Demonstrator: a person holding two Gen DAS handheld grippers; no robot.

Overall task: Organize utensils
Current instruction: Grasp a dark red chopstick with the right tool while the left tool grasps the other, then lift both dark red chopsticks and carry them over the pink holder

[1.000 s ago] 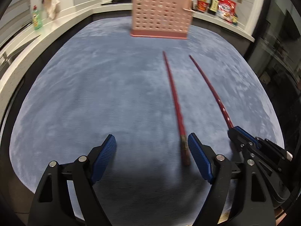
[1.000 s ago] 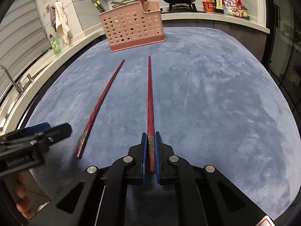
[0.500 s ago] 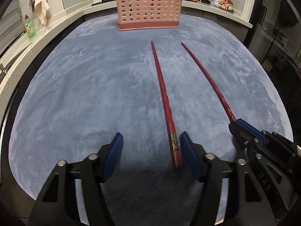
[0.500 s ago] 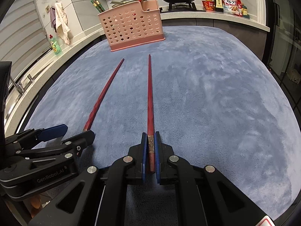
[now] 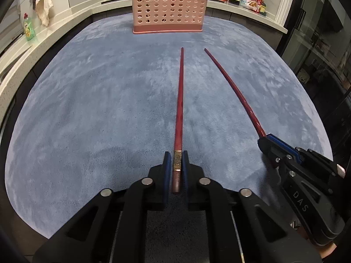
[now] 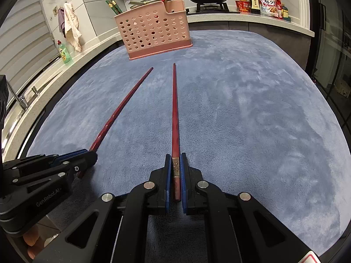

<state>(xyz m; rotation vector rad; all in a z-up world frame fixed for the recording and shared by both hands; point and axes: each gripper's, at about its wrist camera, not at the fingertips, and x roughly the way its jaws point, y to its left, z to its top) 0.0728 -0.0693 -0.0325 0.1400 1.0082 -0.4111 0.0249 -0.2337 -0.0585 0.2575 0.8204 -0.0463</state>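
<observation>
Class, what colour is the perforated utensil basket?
Pink; the utensil basket shows best in the left wrist view.

Blue-grey plush mat [image 5: 98, 109] covers the whole work surface in front of me. Pink perforated utensil basket [image 5: 167, 6] stands upright on its far edge. Two red chopsticks rest on the mat, tips toward the basket, well apart from it: left chopstick [image 5: 179, 100] and right chopstick [image 6: 174, 109], lying near each other and converging slightly at the tips.
</observation>
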